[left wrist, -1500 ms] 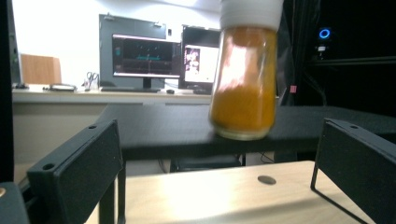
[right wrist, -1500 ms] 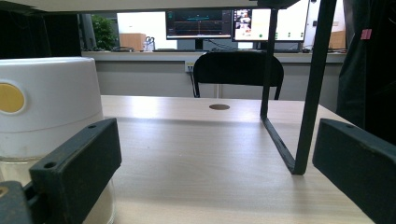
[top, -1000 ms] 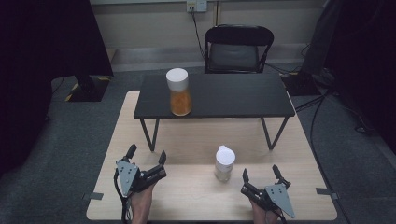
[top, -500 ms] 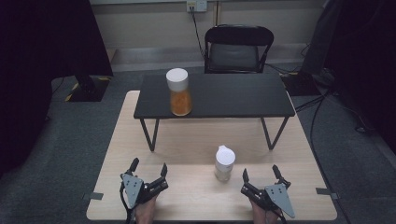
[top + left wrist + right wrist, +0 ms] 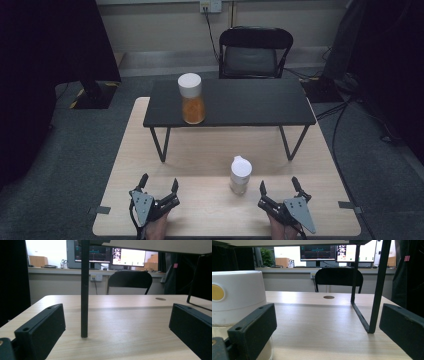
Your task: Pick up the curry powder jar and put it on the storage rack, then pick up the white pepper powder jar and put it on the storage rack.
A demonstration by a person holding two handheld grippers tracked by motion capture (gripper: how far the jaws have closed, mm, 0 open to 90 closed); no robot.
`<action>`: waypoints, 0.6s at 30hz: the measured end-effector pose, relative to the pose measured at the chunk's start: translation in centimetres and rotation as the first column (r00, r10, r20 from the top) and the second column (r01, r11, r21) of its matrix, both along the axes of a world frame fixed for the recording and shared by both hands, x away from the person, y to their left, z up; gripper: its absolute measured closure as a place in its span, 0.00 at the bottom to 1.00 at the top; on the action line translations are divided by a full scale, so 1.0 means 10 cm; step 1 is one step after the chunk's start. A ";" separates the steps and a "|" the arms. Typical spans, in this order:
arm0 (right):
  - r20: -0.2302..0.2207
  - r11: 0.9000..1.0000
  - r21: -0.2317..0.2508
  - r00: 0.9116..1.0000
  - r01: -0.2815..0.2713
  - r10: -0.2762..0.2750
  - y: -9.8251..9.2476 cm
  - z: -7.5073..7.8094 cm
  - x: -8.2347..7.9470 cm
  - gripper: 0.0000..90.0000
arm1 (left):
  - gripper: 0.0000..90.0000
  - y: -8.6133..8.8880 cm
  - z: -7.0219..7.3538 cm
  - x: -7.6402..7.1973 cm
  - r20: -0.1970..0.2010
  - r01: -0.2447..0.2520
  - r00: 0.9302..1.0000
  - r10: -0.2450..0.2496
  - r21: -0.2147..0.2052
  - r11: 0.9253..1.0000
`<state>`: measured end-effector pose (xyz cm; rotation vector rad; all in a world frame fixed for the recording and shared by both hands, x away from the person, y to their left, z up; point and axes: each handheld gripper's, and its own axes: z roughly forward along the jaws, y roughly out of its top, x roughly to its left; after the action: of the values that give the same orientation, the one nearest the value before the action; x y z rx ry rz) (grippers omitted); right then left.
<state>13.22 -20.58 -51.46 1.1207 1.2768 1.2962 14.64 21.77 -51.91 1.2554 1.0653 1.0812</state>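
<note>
A small clear jar with a white spouted lid (image 5: 240, 175) stands on the wooden table (image 5: 200, 150), near its front edge. A taller jar of orange contents with a white lid (image 5: 191, 99) stands on the left part of the black raised shelf (image 5: 240, 102). My left gripper (image 5: 159, 184) rests open at the front left, nothing between its jaws. My right gripper (image 5: 278, 186) rests open at the front right, just right of the small jar. In the right gripper view the small jar (image 5: 237, 302) looms at the left behind the left jaw, apart from it.
The black shelf stands on thin metal legs (image 5: 84, 290) (image 5: 377, 287) over the table's middle. A black folding chair (image 5: 255, 50) sits beyond the table's far edge. Monitors (image 5: 110, 256) line a counter at the back wall. Cables (image 5: 345, 110) run along the floor at right.
My left gripper has drawn back toward the front edge and slightly right. The right gripper and both jars have stayed put.
</note>
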 end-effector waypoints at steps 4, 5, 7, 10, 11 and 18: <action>0.000 1.000 0.000 1.000 0.003 -0.003 0.00 0.00 0.00 0.00 | 0.00 -0.04 0.01 -0.01 -0.006 -0.017 1.000 0.017 0.003 1.000; -0.001 1.000 0.000 1.000 0.003 -0.003 0.01 0.00 0.00 0.00 | 0.00 -0.04 0.01 -0.01 -0.006 -0.017 1.000 0.017 0.003 1.000; -0.002 1.000 -0.001 1.000 0.003 -0.003 0.01 0.00 0.00 0.00 | 0.00 -0.04 0.01 -0.01 -0.006 -0.017 1.000 0.017 0.003 1.000; 0.000 1.000 0.000 1.000 0.004 -0.004 0.01 0.00 0.00 0.00 | 0.00 -0.04 0.01 -0.01 -0.006 -0.017 1.000 0.017 0.003 1.000; 0.000 1.000 0.000 1.000 0.005 -0.005 0.01 0.00 0.00 0.00 | 0.00 -0.04 0.01 -0.01 -0.006 -0.017 1.000 0.017 0.003 1.000; 0.000 1.000 0.000 1.000 0.004 -0.004 0.01 0.00 0.00 0.00 | 0.00 -0.04 0.01 -0.01 -0.006 -0.019 1.000 0.019 0.003 1.000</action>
<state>13.21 -20.51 -51.47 1.1227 1.2734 1.2936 14.55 21.36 -51.81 1.2537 1.0828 1.0947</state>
